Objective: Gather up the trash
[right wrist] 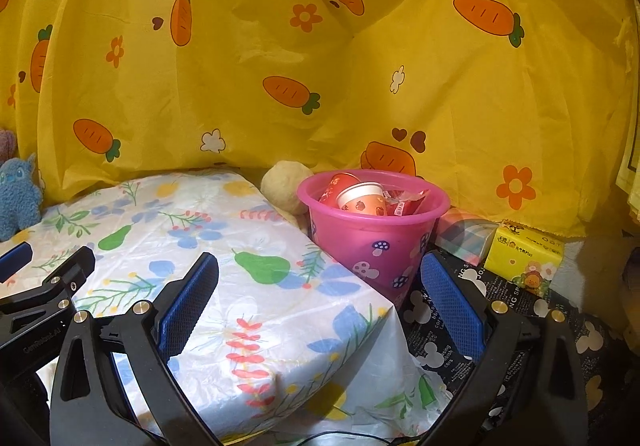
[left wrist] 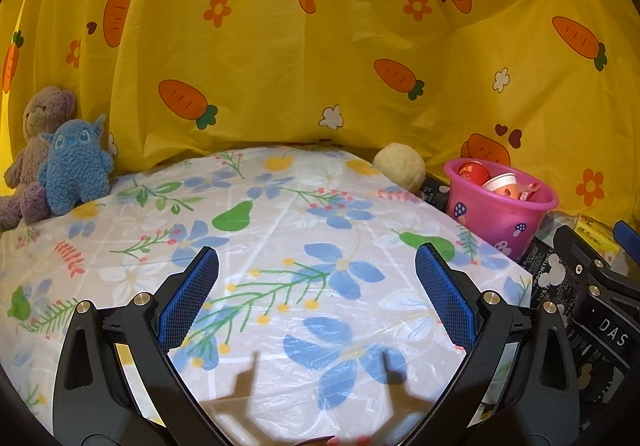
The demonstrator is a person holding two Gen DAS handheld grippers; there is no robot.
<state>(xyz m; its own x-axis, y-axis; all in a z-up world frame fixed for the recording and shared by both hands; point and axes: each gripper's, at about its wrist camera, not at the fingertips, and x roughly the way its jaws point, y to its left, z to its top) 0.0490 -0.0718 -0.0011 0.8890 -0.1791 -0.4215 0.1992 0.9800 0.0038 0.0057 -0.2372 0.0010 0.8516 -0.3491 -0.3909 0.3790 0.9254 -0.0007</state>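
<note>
Backdrop: yellow curtain [left wrist: 320, 46] printed with carrots and flowers, creased.
Table: floral plastic cloth [left wrist: 280, 246].
Right of table: black mouse-print cloth [right wrist: 460, 346].
Light: warm.

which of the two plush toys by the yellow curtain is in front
The blue plush toy is in front. It overlaps the brownish-purple teddy bear, which sits behind it and further left, against the curtain.

ahead of left gripper [left wrist: 316, 286]: open tablecloth [left wrist: 280, 230] | far left: plush toys [left wrist: 60, 162] | ahead-right of right gripper [right wrist: 320, 294]: pink bucket [right wrist: 376, 242], tissue pack [right wrist: 524, 258]
</note>
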